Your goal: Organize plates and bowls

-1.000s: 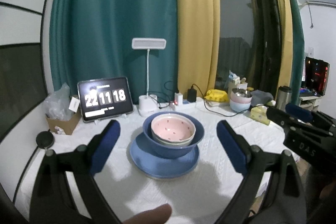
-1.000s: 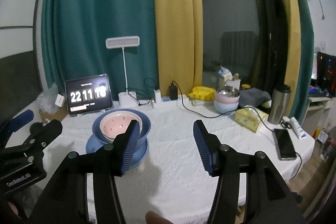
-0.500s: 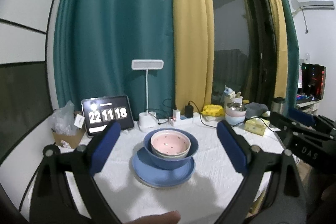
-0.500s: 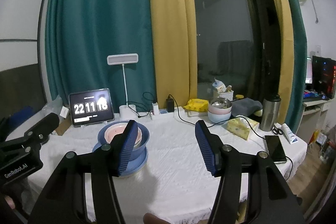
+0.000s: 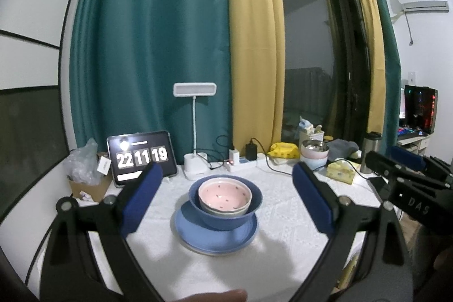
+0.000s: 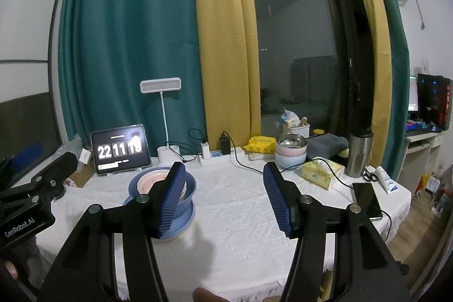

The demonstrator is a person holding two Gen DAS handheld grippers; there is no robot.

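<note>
A pink bowl with dark specks (image 5: 225, 194) sits nested in a blue bowl (image 5: 226, 218), which stands on a blue plate (image 5: 209, 238) on the white tablecloth (image 5: 271, 259). My left gripper (image 5: 226, 198) hangs open in front of the stack, well short of it, with nothing between its blue pads (image 5: 143, 198). In the right wrist view the same stack (image 6: 133, 188) lies behind the left pad, and my right gripper (image 6: 223, 196) stands open and empty over bare cloth. A second stack of bowls (image 6: 291, 153) with a steel one on top stands at the back.
Along the back edge: a tablet clock (image 5: 141, 156), a desk lamp (image 5: 195, 132), a power strip with cables (image 5: 243, 160), a yellow tissue box (image 6: 321, 173), a steel flask (image 6: 359, 152). A phone (image 6: 366, 200) lies near the right edge. A cardboard box (image 5: 87, 183) is at the left.
Both grippers have drawn back and risen a little, so the bowl stack looks smaller and farther. The dishes have not moved.
</note>
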